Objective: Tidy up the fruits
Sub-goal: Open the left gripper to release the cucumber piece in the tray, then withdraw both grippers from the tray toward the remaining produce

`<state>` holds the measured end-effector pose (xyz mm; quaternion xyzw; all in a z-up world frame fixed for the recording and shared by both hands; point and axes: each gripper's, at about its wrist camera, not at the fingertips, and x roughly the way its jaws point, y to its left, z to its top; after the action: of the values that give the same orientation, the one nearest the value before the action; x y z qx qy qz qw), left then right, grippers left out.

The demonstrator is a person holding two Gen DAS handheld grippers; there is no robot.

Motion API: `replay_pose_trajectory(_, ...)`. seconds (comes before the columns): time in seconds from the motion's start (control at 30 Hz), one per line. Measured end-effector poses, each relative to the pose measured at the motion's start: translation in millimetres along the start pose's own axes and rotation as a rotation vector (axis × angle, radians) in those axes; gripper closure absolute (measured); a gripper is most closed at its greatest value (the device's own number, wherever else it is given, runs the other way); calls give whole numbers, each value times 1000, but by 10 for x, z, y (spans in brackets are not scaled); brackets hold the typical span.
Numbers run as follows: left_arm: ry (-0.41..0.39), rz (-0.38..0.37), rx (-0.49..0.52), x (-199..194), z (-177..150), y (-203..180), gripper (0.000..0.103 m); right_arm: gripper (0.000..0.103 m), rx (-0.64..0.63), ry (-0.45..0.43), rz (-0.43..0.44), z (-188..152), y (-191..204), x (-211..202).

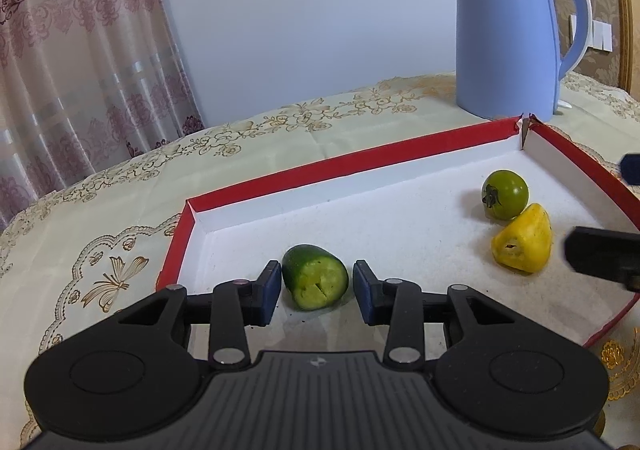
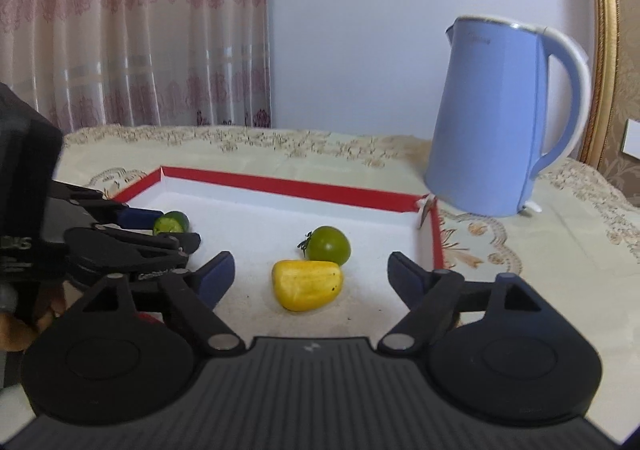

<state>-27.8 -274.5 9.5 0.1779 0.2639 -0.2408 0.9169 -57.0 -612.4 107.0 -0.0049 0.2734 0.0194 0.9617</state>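
Black left gripper point(image 1: 314, 288) sits low at the near left of the red-rimmed tray point(image 1: 360, 159), jaws slightly apart around the cut green fruit piece point(image 1: 315, 277); small gaps show on both sides, so no grip. Right gripper point(image 2: 310, 276) hangs nearer right, jaws spread wide, nothing held. Yellow fruit piece point(image 2: 307, 284) lies on the white tray floor between and just beyond its fingers, not touching them. Green tomato point(image 2: 330, 245) is just behind, touching the yellow piece. Blue kettle point(image 2: 496, 117) stands far right on the embroidered tablecloth point(image 1: 120, 185), outside the tray.
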Motion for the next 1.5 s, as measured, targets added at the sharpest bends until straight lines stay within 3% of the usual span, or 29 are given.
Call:
replay_pose_trajectory(0.17,-3,6,-1,-38,11,6,53,15,23,-17,-11,-53,-98,-192)
replay_pose_trajectory(0.4,-35,6,-11,-197,53,41,53,10,37,-23,-18,-230,-152,-464)
replay_pose_trajectory(0.53,-79,-13,-16,-487,40,126,52,7,41,-40,-18,-322,-166,-690)
replay_pose_trajectory(0.67,-135,-46,-54,-940,-137,300,32,0,30,-55,8,-477,-100,-946)
replay_pose_trajectory(0.97,-133,-61,-82,-1552,-727,468,31,0,-93,45,67,-712,303,-934)
replay_pose_trajectory(1.13,-120,-61,-108,-1674,-873,574,31,9,-156,114,114,-707,488,-798)
replay_pose_trajectory(1.17,-118,-64,-114,-1686,-894,588,29,16,-158,131,122,-699,504,-759)
replay_pose_trajectory(1.37,-104,-73,-126,-1691,-943,593,29,22,-171,157,132,-668,569,-645)
replay_pose_trajectory(1.47,-94,-79,-123,-1667,-950,570,29,44,-174,178,142,-677,578,-606)
replay_pose_trajectory(1.5,-92,-82,-122,-1659,-952,558,29,44,-170,178,146,-674,564,-602)
